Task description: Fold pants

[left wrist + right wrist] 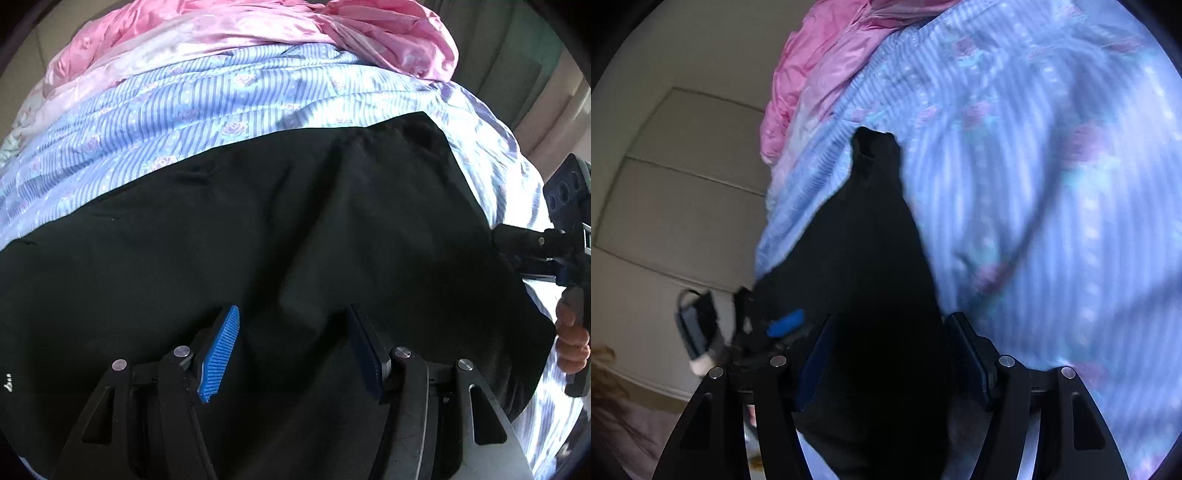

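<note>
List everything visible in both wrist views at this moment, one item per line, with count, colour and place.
pants: one pair, black, spread on the bed sheet, running under both hand-held grippers
bed sheet: one, light blue stripes with pink flowers, under the pants
quilt: one, pink and shiny, bunched at the far end of the bed
wall panels: beige, beyond the bed in the right wrist view
left hand-held gripper: one, black with blue pads, jaws apart over the pants, no cloth pinched
right hand-held gripper: one, black, jaws apart over the pants, no cloth visibly pinched
hand: one, on the right gripper's handle, right edge of the left wrist view
</note>
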A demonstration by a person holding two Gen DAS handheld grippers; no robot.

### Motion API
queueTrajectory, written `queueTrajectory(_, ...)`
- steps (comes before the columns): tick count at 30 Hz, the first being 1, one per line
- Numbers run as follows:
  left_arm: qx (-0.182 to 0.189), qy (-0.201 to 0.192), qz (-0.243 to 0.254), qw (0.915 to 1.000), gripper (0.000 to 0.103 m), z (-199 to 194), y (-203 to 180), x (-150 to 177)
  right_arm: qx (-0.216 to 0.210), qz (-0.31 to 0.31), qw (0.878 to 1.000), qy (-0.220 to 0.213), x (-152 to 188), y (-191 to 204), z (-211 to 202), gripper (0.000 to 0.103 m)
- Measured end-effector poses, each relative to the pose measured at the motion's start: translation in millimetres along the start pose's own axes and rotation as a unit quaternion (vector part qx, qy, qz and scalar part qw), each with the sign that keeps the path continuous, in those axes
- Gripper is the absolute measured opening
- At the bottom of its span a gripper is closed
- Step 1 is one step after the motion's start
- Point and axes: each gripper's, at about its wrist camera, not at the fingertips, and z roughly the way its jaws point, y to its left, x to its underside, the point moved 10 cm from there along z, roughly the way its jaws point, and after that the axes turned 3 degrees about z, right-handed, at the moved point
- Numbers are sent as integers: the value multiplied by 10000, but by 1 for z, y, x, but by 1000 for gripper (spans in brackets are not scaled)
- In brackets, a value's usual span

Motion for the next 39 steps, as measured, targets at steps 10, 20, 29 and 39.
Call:
queueTrajectory(10, -97, 40, -52, 9999, 59, 6, 3, 1, 1104, -185, 9937, -57, -7, 4, 27, 38)
queueTrajectory(20, -66, 387, -430, 9983, 44, -26, 20, -7, 2414, -229, 9692, -435, -10, 47, 16, 7)
queueTrajectory(29, -170, 117, -938, 9954, 44, -123, 79, -5, 3211, -912, 9388, -853, -7, 148, 0, 7)
queueTrajectory(39, -365, -333, -1182, 9918, 44, -227, 172, 9, 3342, -1603, 9253, -806, 22, 266, 37, 5)
